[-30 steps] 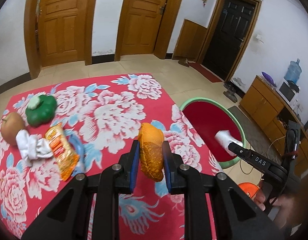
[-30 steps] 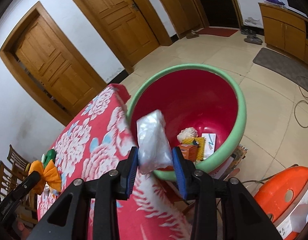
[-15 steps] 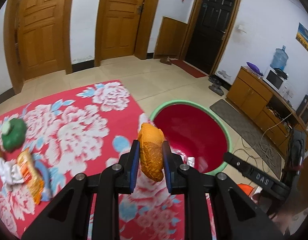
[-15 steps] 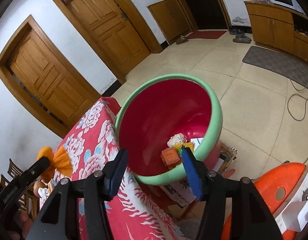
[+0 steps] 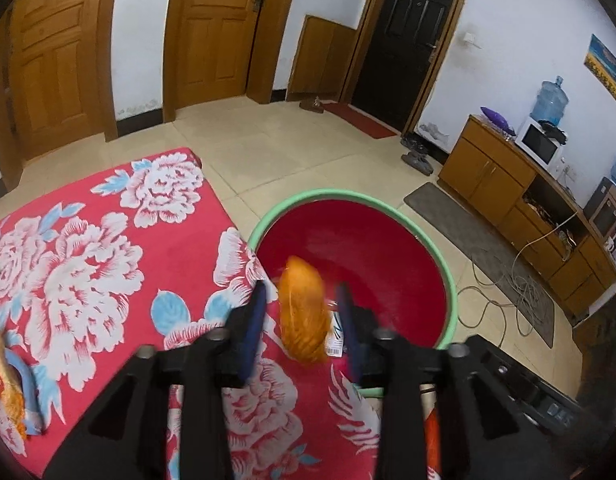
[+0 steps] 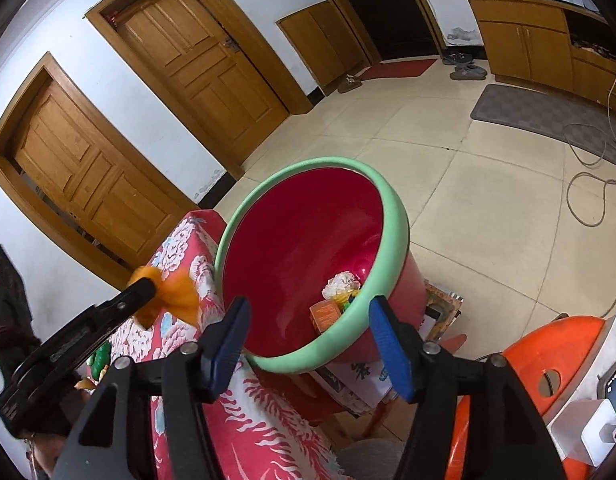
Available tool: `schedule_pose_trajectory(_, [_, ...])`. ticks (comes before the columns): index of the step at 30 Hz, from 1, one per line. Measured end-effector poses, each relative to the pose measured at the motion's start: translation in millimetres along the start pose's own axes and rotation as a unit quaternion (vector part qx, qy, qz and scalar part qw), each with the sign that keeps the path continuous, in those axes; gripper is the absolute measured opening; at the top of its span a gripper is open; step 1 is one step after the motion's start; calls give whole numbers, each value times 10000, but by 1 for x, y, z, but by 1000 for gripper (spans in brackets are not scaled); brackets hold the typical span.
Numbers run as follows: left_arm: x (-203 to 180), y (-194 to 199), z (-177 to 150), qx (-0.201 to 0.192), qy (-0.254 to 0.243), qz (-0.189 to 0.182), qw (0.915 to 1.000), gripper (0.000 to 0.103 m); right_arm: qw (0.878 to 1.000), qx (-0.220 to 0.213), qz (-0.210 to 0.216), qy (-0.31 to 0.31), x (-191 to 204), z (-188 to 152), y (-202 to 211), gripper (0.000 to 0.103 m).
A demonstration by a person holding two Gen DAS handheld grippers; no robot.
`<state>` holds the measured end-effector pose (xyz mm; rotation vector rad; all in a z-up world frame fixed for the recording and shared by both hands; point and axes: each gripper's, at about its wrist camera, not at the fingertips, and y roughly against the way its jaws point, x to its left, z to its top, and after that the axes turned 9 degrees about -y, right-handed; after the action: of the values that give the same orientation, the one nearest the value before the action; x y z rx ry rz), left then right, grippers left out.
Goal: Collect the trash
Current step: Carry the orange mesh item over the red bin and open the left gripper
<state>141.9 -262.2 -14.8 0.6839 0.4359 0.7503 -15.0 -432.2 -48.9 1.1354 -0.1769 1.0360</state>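
Right gripper (image 6: 309, 344) spread wide before green-rimmed red tub (image 6: 391, 236)
Inside tub: white wad (image 6: 341, 282) and orange box (image 6: 325, 314); at left, left gripper (image 6: 148, 286) with orange scrap (image 6: 176, 298) above floral cloth (image 6: 264, 432)

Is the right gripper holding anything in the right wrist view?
No, the right gripper is wide open, with only the red bin visible between its blue fingers.

left tongs (image 5: 300, 304) sprang apart | orange wrapper (image 5: 304, 314) loose | right tongs (image 6: 309, 344) wider

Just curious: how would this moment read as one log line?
left gripper: open, orange wrapper between fingers | right gripper: open, empty | bin: ahead
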Motion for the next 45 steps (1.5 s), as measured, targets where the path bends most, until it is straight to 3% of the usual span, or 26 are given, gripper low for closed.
schedule_pose_trajectory(10, [9, 6, -13, 105, 239, 146, 9996, 53, 10000, 26, 59, 24, 0, -1, 4, 70])
schedule_pose_trajectory(22, [11, -7, -23, 355, 201, 214, 9989, 53, 9999, -6, 137, 95, 6, -6, 11, 70])
schedule_pose_trajectory(24, [11, -13, -25, 420, 196, 184, 9988, 46, 9999, -4, 142, 82, 5, -6, 11, 70])
schedule_pose_trajectory(28, [16, -28, -29, 700, 381, 96, 9968, 20, 9999, 2, 147, 53, 3, -6, 10, 70])
schedule_pose_trajectory(32, [19, -30, -28, 692, 600, -78, 9958, 16, 9999, 17, 134, 19, -1, -2, 9, 70])
schedule_pose_trajectory(41, [0, -36, -4, 457, 474, -244, 9975, 17, 10000, -11, 41, -19, -4, 0, 7, 70])
schedule_pose_trajectory(45, [-5, -34, 0, 432, 353, -139, 9983, 31, 10000, -8, 9, -30, -4, 0, 6, 70])
